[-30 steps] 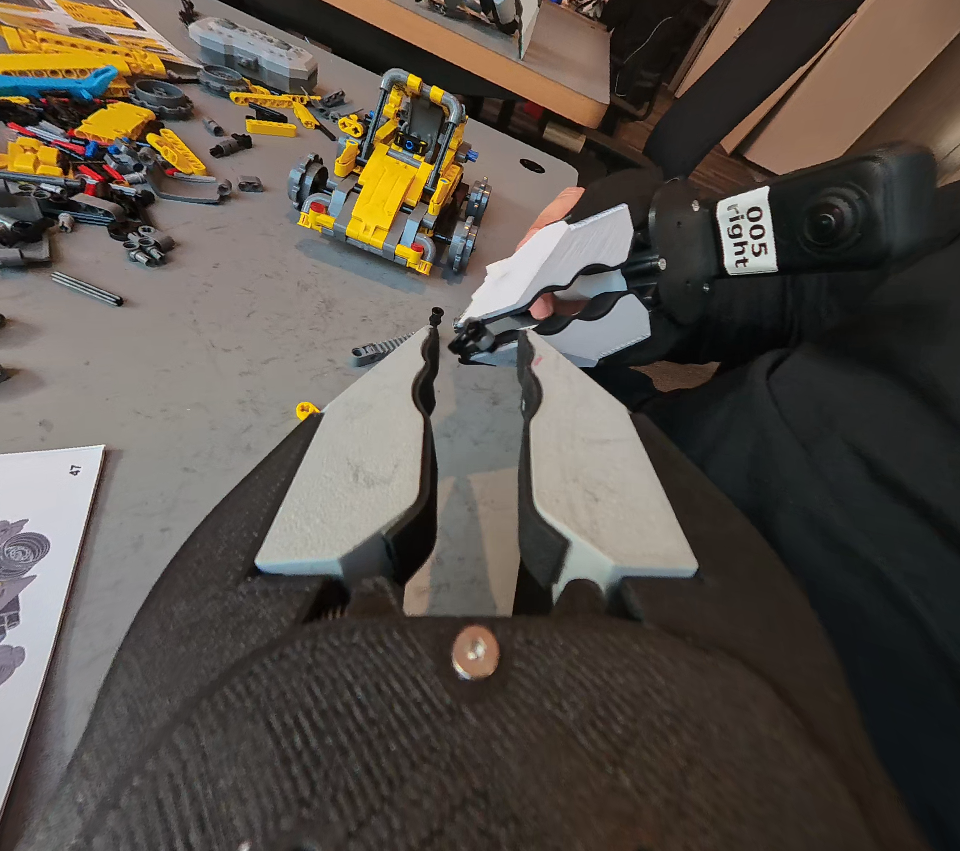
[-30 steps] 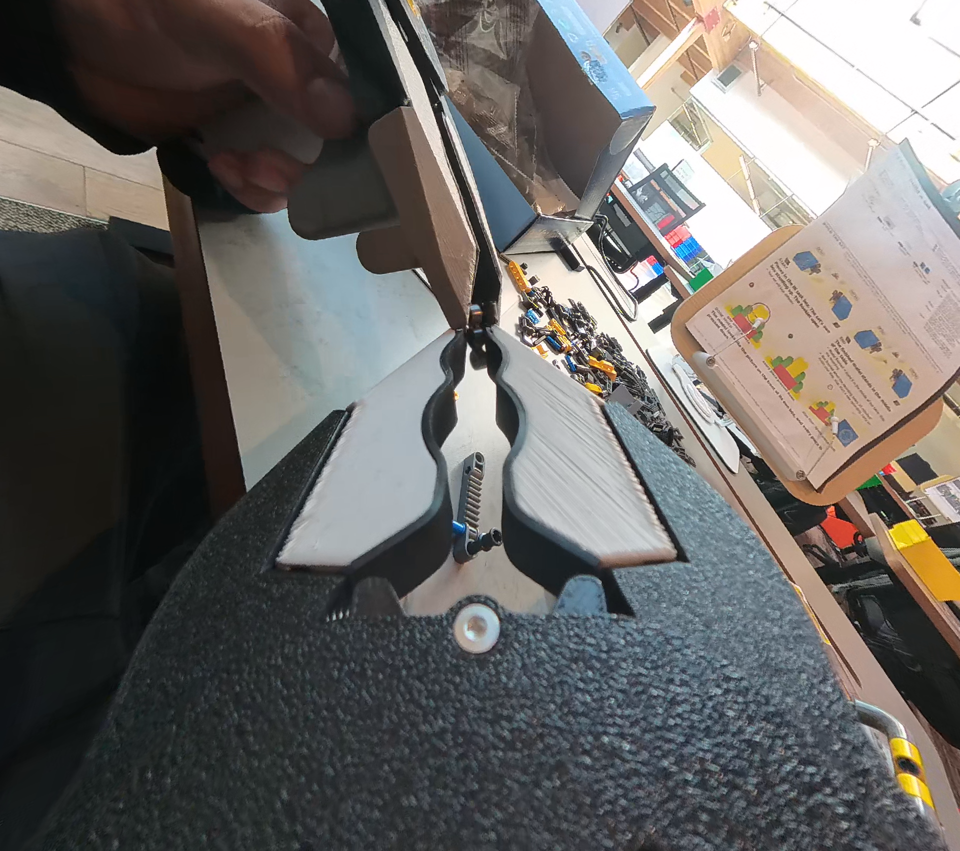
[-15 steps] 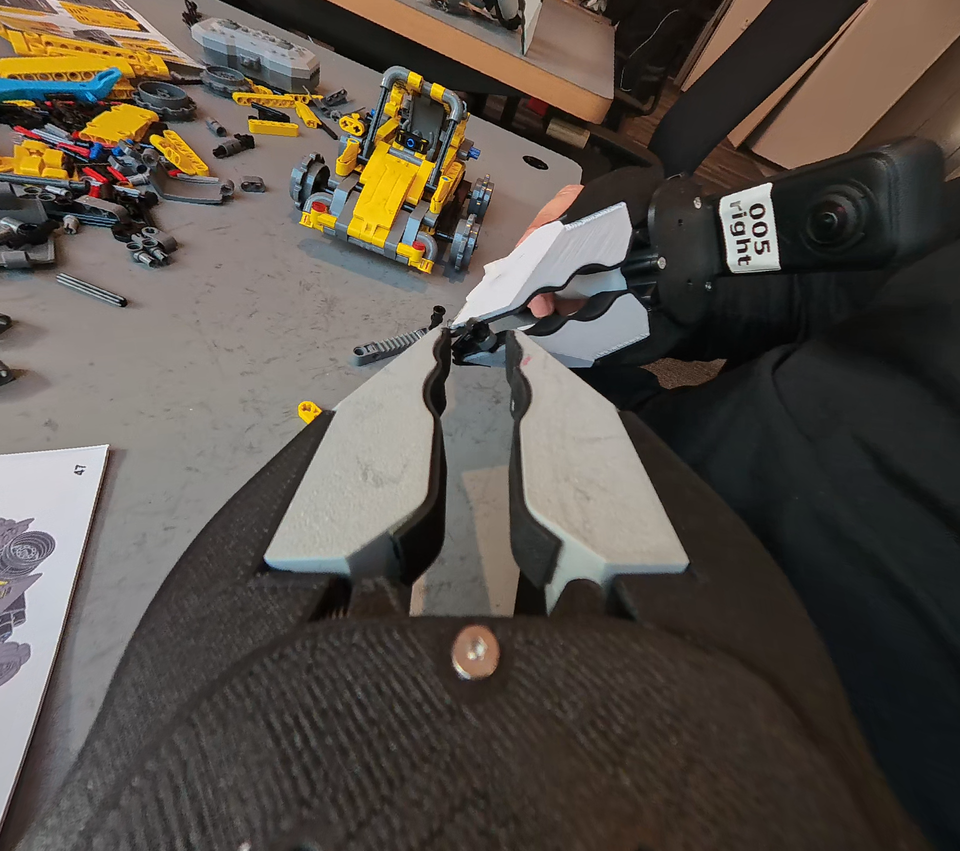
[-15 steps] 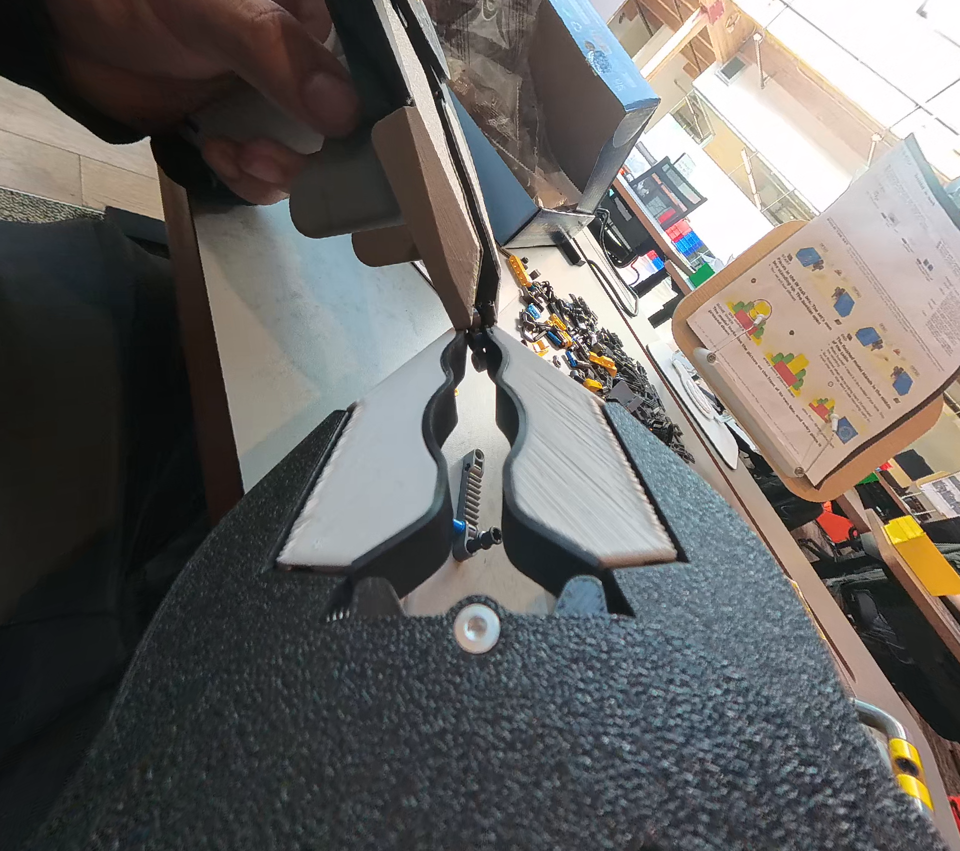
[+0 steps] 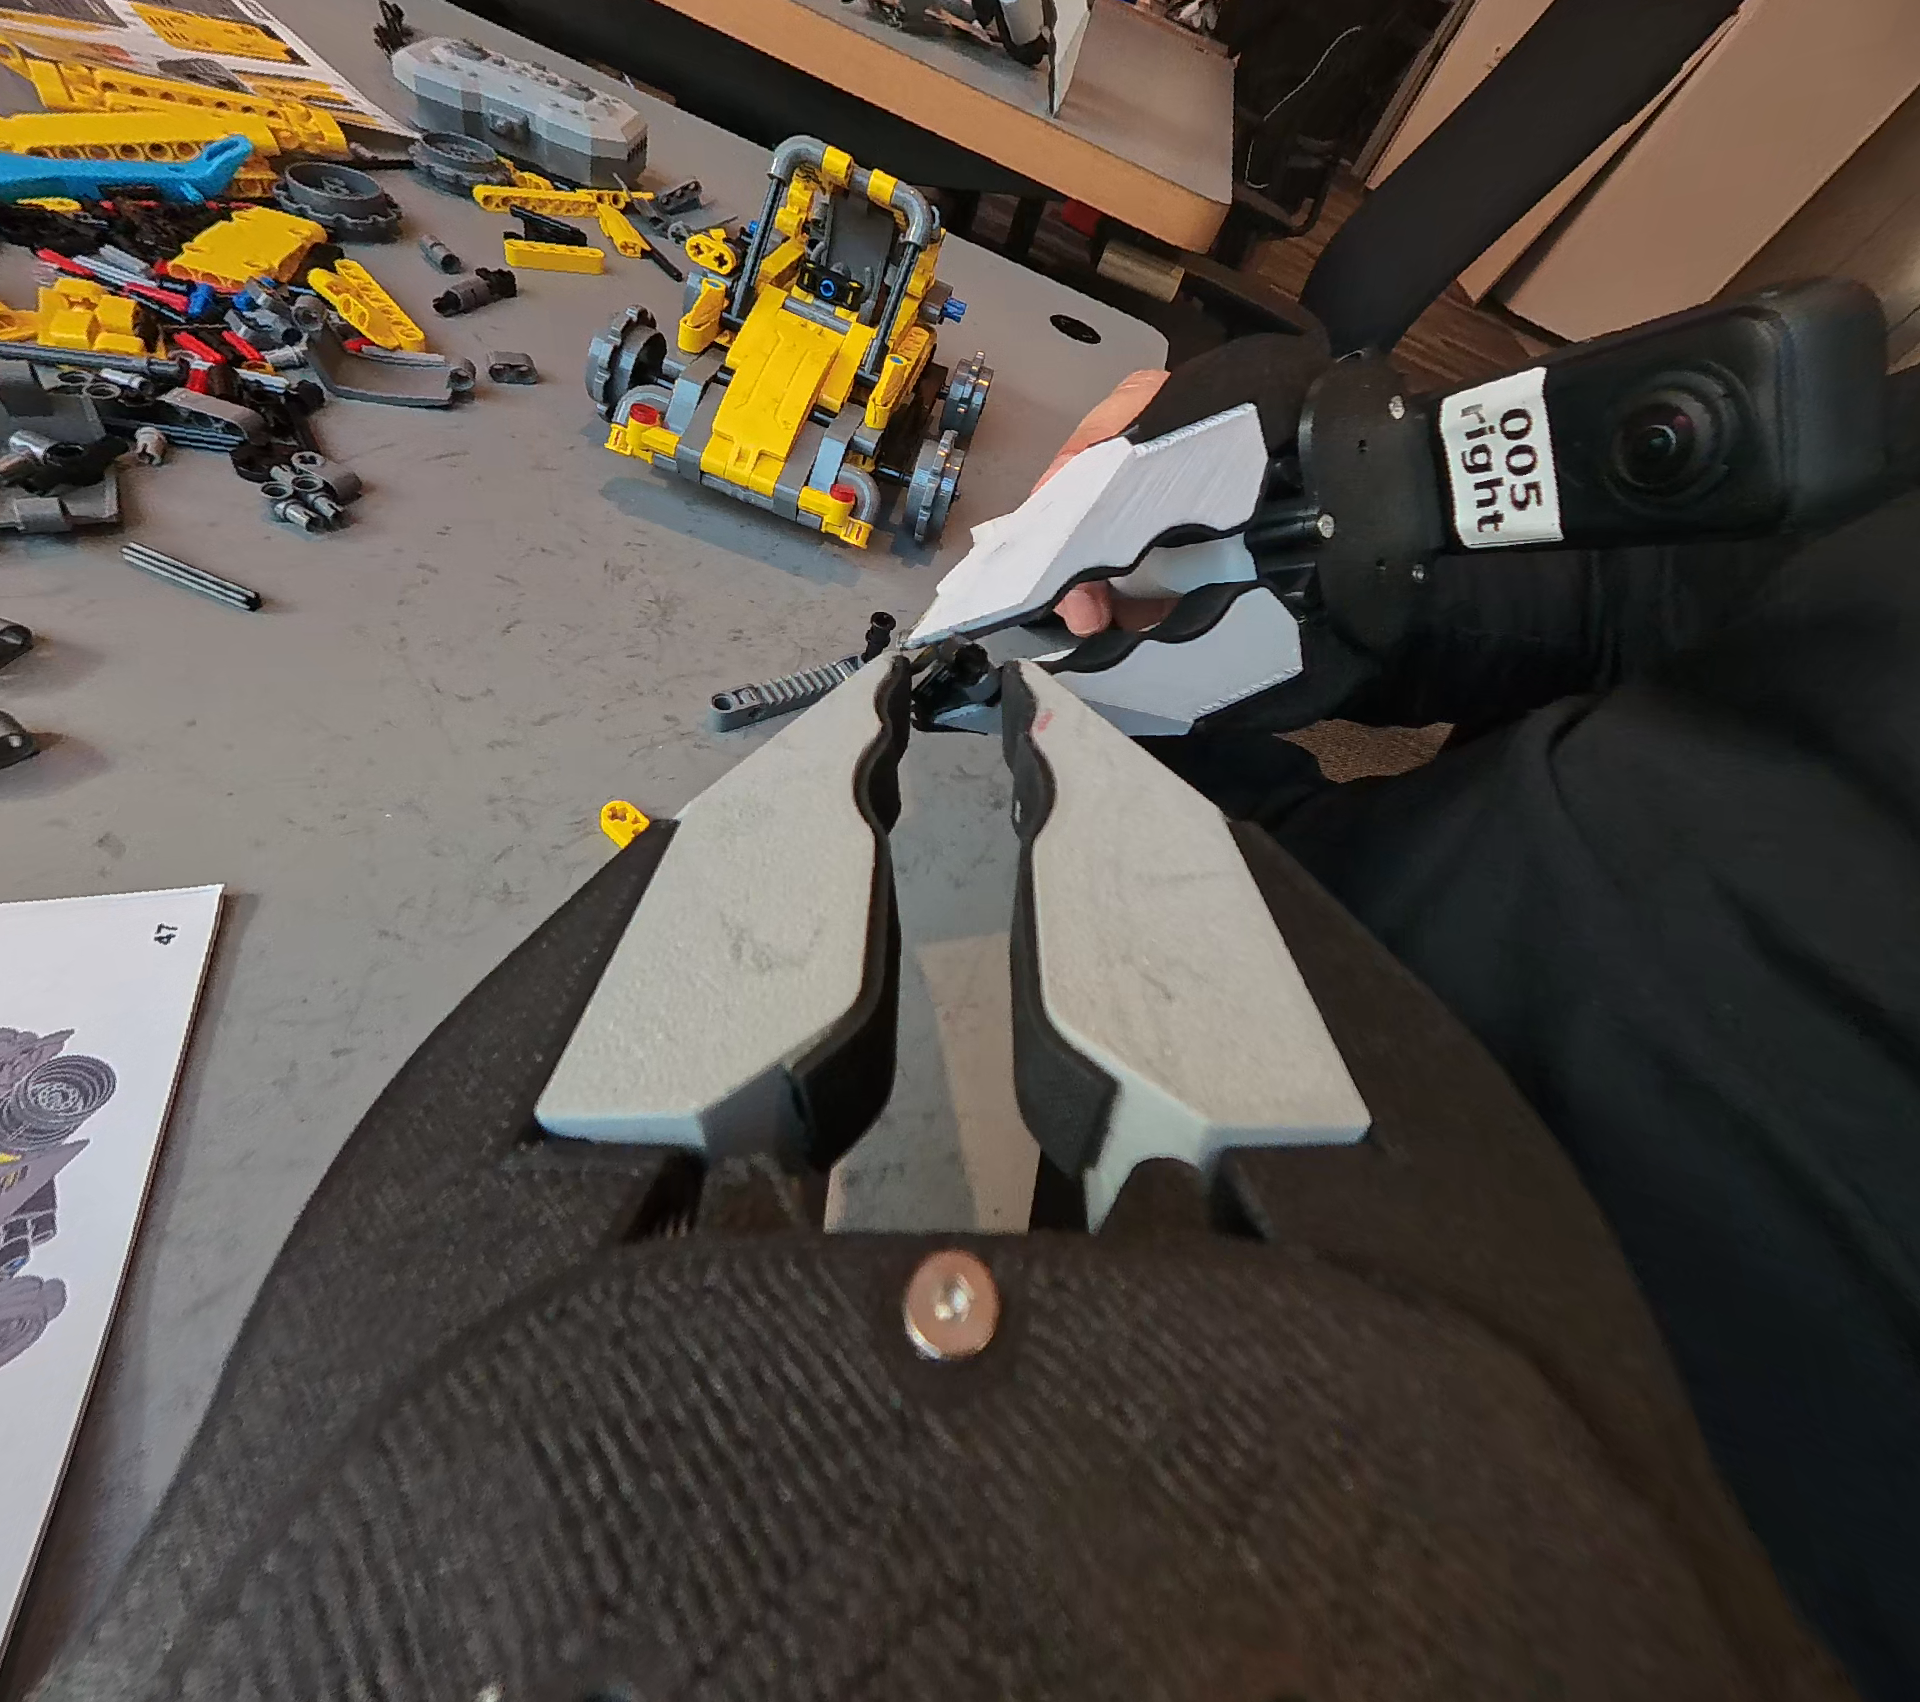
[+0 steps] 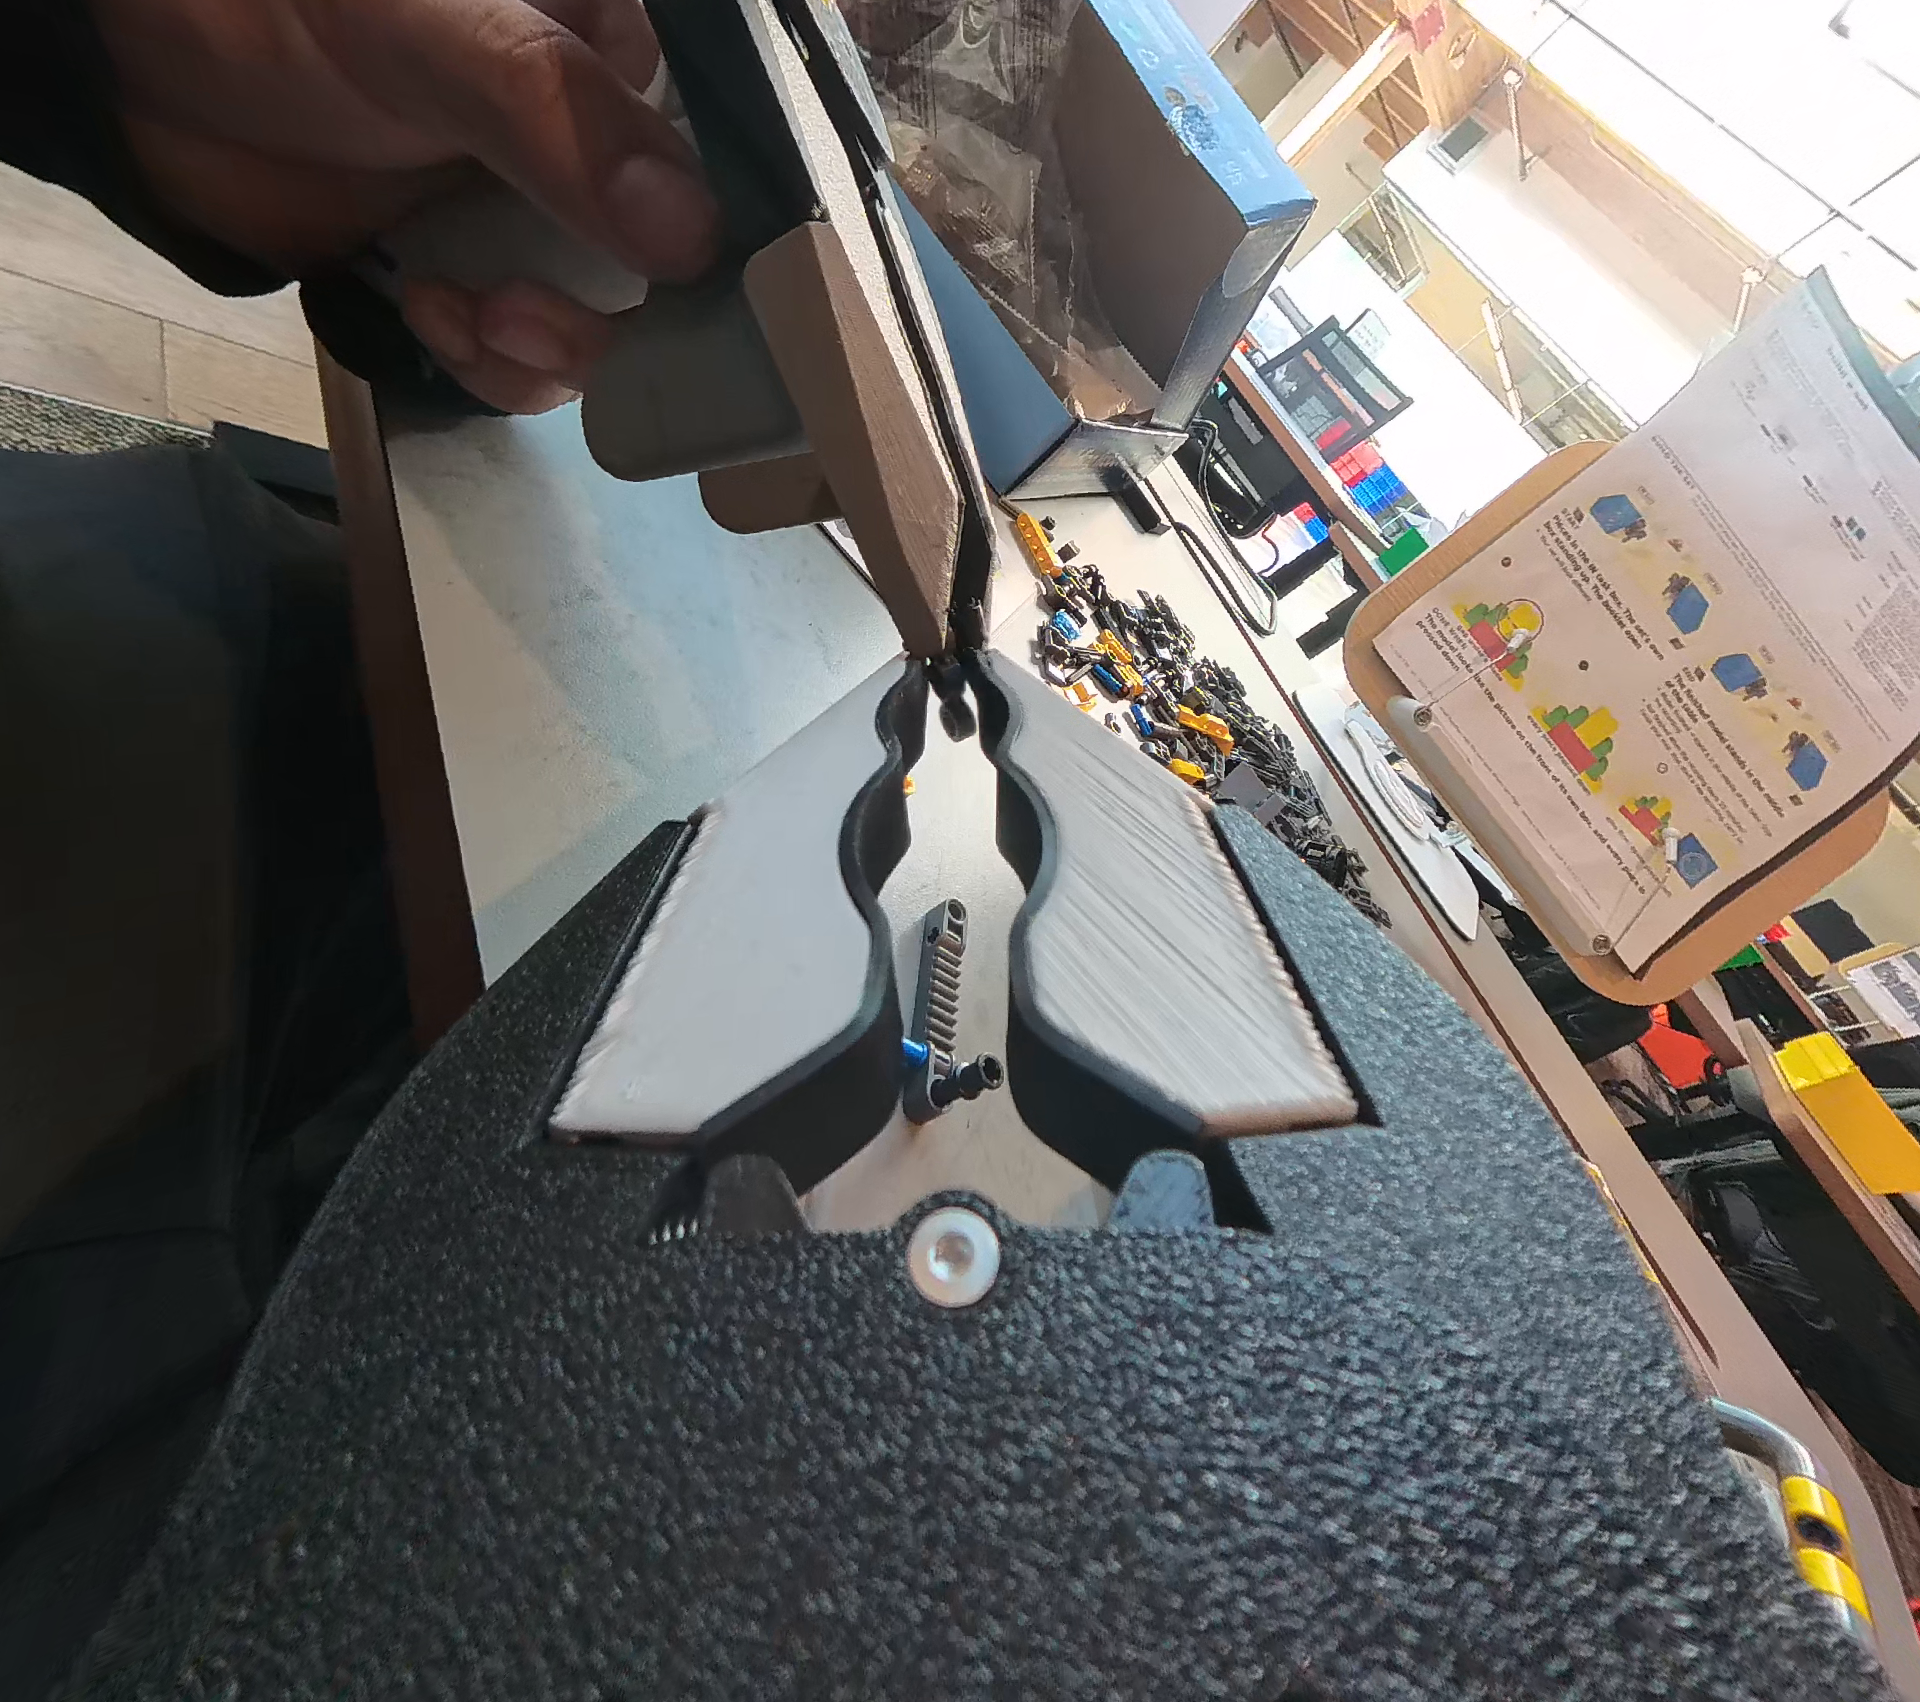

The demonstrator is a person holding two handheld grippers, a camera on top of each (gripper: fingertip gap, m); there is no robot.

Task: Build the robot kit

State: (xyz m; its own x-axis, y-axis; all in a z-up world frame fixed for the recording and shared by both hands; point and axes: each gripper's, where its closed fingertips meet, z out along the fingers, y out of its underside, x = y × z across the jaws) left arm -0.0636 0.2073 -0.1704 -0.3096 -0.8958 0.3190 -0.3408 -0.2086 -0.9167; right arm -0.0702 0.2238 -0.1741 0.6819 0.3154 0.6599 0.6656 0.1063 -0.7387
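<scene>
In the left wrist view: left gripper low over the near right edge of the grey table, fingers a little apart with a small black piece in the narrow gap at the tips; cannot tell if squeezed or only touched. Right gripper coming in from the right, held in a hand in black, its tip right at the same small black piece. Just left of the tips, flat on the table, a grey toothed bar with a black pin at its far end. A bit nearer, a tiny yellow piece beside the left gripper. Farther off, a yellow and grey toy car. Far left, a big pile of loose pieces and a grey block. Near left, a white booklet. In the right wrist view: right gripper with fingers nearly closed, pinching the small black piece at the tips. Left gripper reaching down from above, held by a bare hand, its tip touching the top of that piece. Below, seen between the right fingers, the grey toothed bar on the table. Farther along the table, the pile of loose pieces and an open blue box. To the right, a paper sheet on a wooden board.
</scene>
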